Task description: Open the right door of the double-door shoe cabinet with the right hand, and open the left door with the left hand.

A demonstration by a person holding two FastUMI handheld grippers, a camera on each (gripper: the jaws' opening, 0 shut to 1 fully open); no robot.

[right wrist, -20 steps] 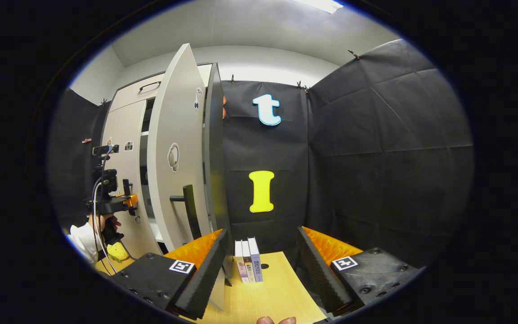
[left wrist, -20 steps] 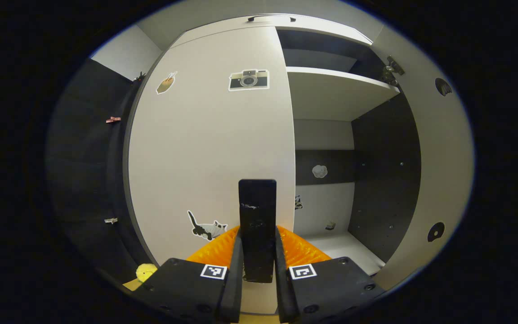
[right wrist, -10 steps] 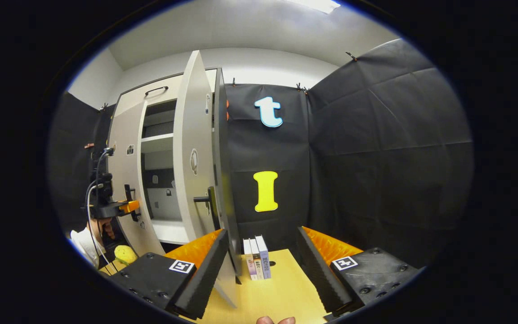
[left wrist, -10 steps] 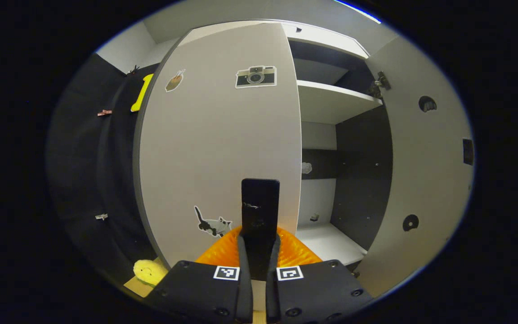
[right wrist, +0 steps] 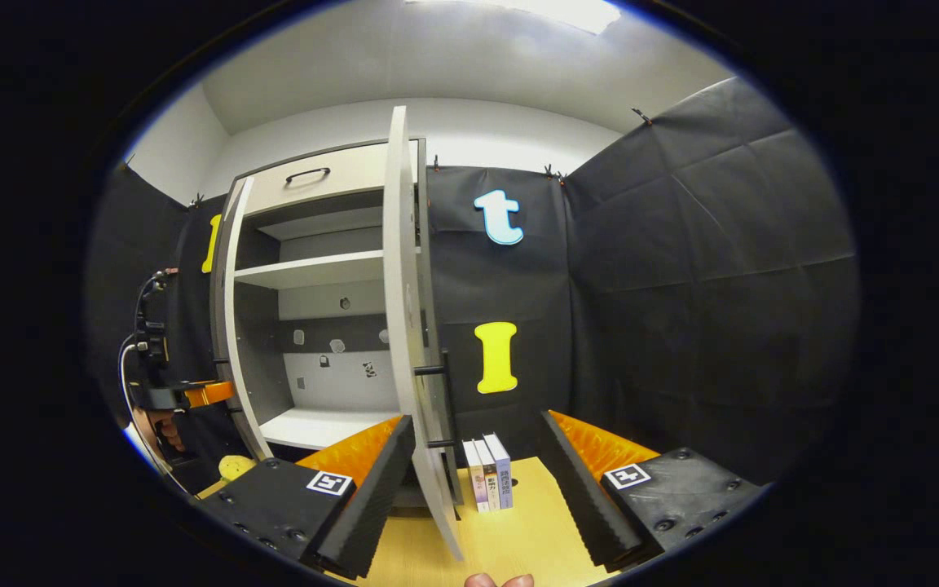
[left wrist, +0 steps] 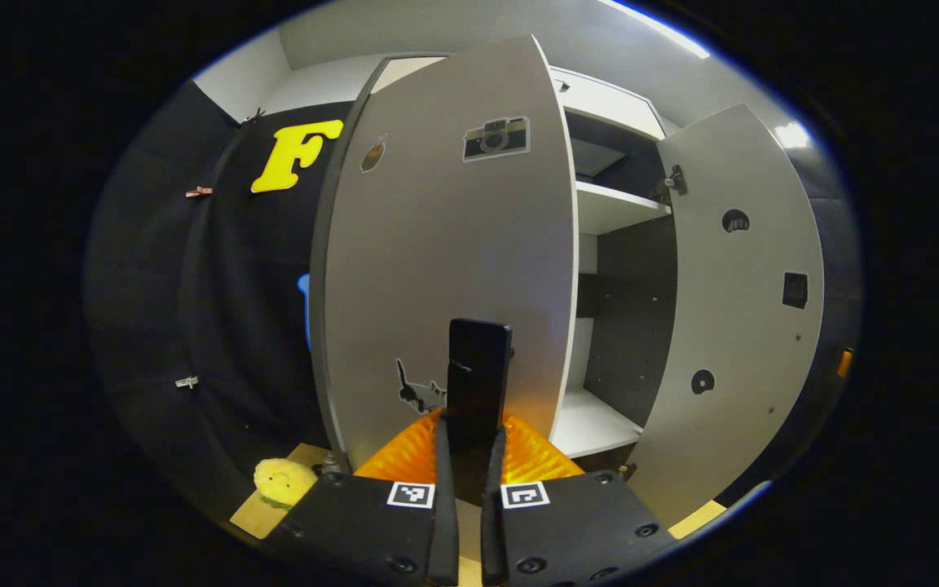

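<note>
The pale grey left door [left wrist: 437, 261] of the shoe cabinet carries camera and cat stickers and stands swung well out. My left gripper [left wrist: 472, 432] is shut on its black vertical handle [left wrist: 479, 371]. The right door [left wrist: 738, 326] stands wide open beside the cabinet's white shelves [left wrist: 616, 208]. In the right gripper view the right door [right wrist: 403, 326] is seen edge-on with its black handle [right wrist: 445, 399]. My right gripper [right wrist: 473, 489] hangs open in front of it, holding nothing. The left gripper [right wrist: 184, 395] is seen far left at the left door [right wrist: 229, 326].
Three upright books [right wrist: 490, 485] stand on the wooden table [right wrist: 518, 538] near the right door's foot. A yellow plush toy [left wrist: 282, 481] lies on the wood by the left door. Black cloth walls close in on both sides.
The left door has swung further open with my left gripper still clamped on its handle. The right gripper's view has shifted so the right door now shows edge-on and the cabinet's inside is exposed.
</note>
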